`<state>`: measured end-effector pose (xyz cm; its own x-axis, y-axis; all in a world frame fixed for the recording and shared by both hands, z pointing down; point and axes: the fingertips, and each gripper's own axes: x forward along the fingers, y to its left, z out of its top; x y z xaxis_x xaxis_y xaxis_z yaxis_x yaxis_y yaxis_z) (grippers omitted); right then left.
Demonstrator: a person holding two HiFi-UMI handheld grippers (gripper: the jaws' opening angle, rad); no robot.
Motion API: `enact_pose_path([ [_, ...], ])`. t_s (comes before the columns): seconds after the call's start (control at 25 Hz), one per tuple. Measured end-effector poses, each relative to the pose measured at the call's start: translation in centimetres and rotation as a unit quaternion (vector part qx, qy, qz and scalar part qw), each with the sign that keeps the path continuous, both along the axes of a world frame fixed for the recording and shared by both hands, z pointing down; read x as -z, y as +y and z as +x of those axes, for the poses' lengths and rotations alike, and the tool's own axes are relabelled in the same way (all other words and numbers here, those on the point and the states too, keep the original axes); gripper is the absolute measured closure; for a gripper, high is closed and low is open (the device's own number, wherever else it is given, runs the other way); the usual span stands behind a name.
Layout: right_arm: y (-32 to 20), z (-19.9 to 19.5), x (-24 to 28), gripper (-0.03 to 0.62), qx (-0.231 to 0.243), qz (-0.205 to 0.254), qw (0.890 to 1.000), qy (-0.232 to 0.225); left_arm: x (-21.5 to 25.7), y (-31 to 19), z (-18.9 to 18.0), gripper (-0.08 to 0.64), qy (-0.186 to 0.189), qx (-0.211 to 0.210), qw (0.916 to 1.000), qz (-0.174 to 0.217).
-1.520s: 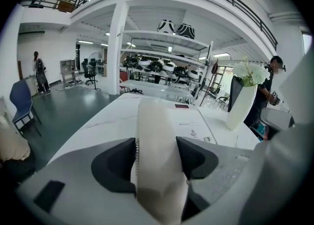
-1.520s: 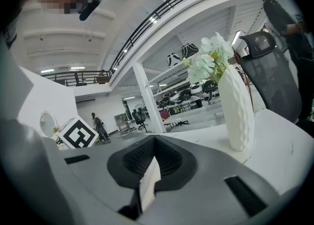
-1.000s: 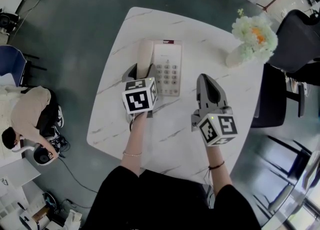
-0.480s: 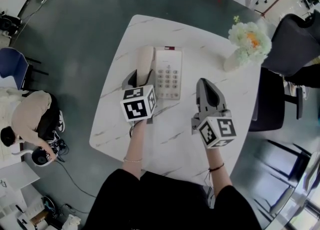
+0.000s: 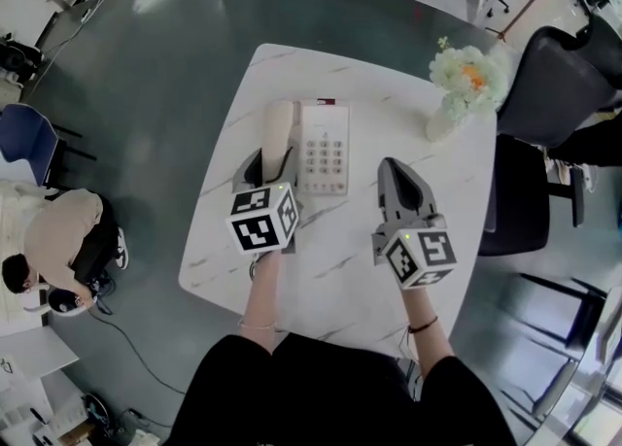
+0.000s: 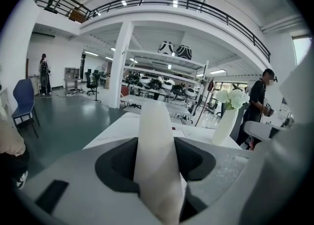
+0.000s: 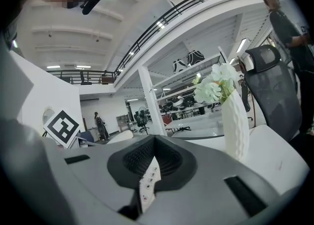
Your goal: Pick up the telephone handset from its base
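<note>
Your left tool has lifted and drawn back toward you. Its jaws stand wide and clamp the near end of the cream handset, which stretches along the left side of the phone base on the white bench. Your right tool hovers to the right of the base, its tips together and holding nothing.
</note>
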<state>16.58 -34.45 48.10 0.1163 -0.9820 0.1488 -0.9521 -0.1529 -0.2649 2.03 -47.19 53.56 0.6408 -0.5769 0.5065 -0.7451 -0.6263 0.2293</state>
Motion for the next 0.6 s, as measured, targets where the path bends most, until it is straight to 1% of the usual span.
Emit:
enact_pose_path([
  [0.4, 1.3, -0.9, 2.4, 0.600, 0.015, 0.013, 1.000, 0.016, 3.6, 2.2, -2.2, 0.354, 0.041, 0.007, 0.9988, 0.025],
  [0.6, 2.0, -1.1, 3.6, 0.600, 0.025, 0.021, 0.999, 0.022, 5.1, 3.6, -3.3, 0.354, 0.059, 0.009, 0.9977, 0.032],
])
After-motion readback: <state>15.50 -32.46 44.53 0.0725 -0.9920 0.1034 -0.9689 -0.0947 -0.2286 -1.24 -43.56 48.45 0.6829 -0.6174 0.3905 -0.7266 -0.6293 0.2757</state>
